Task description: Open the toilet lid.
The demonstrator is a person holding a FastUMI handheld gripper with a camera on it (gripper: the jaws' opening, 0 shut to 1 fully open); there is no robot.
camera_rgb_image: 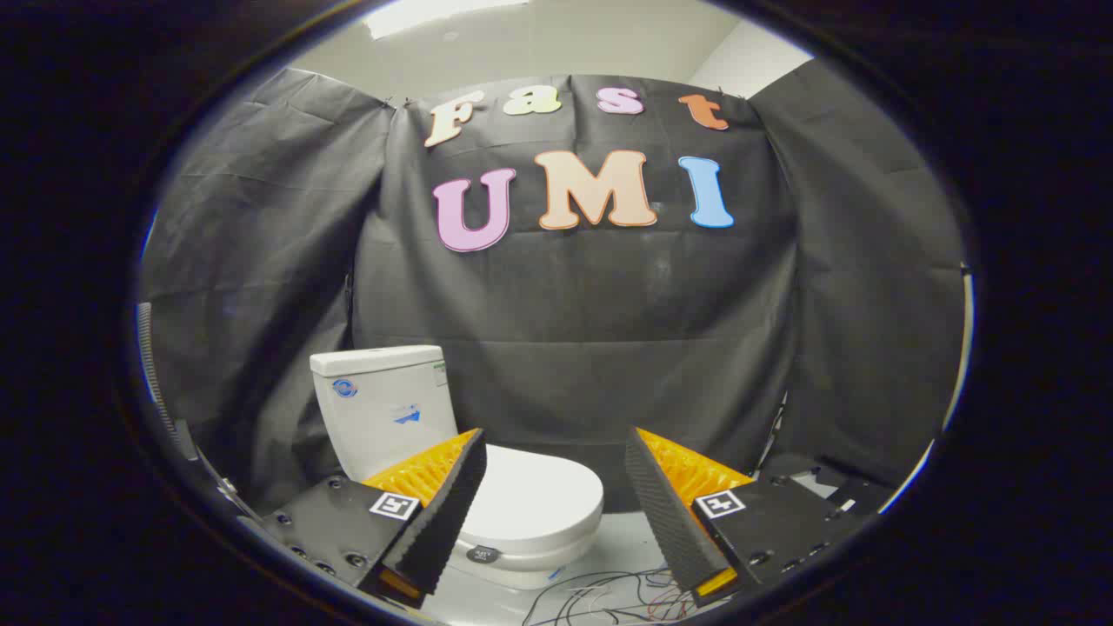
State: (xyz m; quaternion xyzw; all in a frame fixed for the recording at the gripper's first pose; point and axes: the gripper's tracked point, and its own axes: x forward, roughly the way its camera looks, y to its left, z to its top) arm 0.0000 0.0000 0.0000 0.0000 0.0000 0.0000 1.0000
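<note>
A white toilet [409, 417] stands against the black cloth wall, some way beyond my fingers and off to their left. Its lid [532, 500] lies flat and closed over the bowl, and the tank [383, 409] rises behind it. My gripper [555, 452] is open, fingers spread wide with nothing between them. The left finger [439, 513] overlaps the lid's near left part in the view; the right finger [665, 513] stands clear to the lid's right. The gripper is still well short of the toilet.
Loose cables [609, 596] lie on the pale floor just right of the toilet's base. Black cloth [609, 330] closes the booth at the back and on both sides.
</note>
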